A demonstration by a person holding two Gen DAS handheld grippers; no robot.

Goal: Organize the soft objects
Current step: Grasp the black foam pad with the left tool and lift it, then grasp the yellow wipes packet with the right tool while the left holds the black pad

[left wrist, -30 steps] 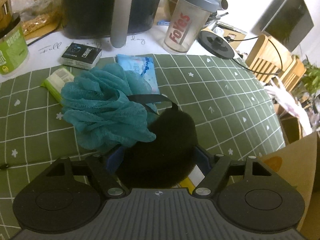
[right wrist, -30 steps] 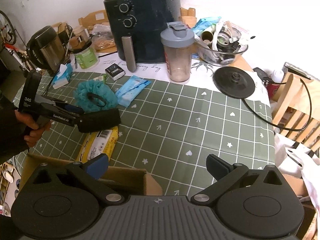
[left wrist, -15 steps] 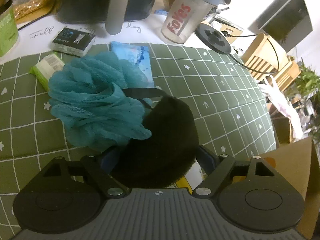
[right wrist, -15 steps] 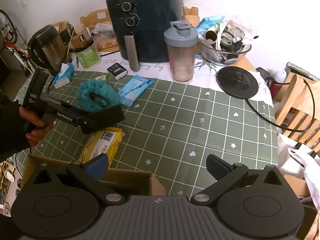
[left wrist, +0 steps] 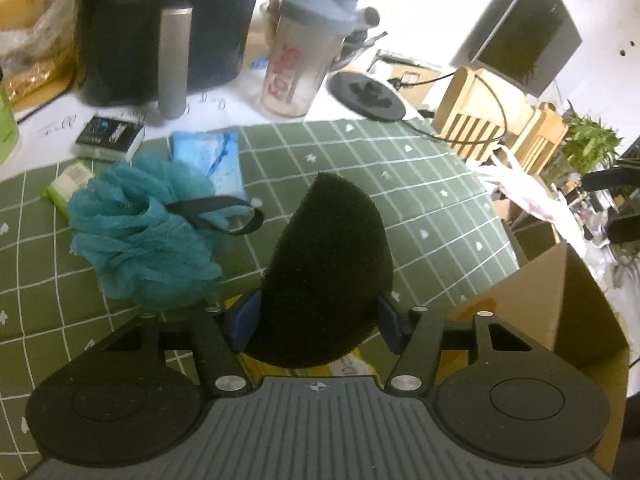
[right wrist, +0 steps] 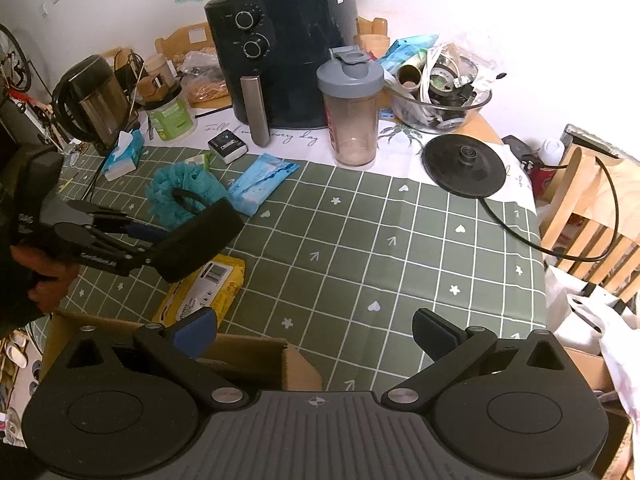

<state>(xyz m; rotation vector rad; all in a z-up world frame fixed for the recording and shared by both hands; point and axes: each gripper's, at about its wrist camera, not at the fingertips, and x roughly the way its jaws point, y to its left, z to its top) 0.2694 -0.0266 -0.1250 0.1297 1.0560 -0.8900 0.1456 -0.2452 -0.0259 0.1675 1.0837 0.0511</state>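
My left gripper [left wrist: 318, 318] is shut on a black sponge [left wrist: 326, 276] and holds it in the air above the green checked cloth [left wrist: 360, 176]; it shows from the side in the right wrist view [right wrist: 198, 240], tilted up to the right. A teal mesh bath pouf [left wrist: 140, 232] with a black loop lies on the cloth to its left, also in the right wrist view [right wrist: 182, 192]. My right gripper [right wrist: 316, 330] is open and empty above the near table edge. A brown cardboard box [right wrist: 256, 360] stands below it, and its flap shows in the left wrist view [left wrist: 560, 296].
A yellow wipes pack [right wrist: 204, 292] lies under the sponge. A blue wipes pack [right wrist: 262, 182], a small black box [right wrist: 228, 146], a shaker bottle [right wrist: 352, 108], an air fryer [right wrist: 280, 56], a kettle base [right wrist: 464, 166] and a kettle [right wrist: 94, 100] stand behind.
My left gripper has lifted the black sponge up off the pouf and moved it right, toward the box. The right gripper has stayed open and nearly still.
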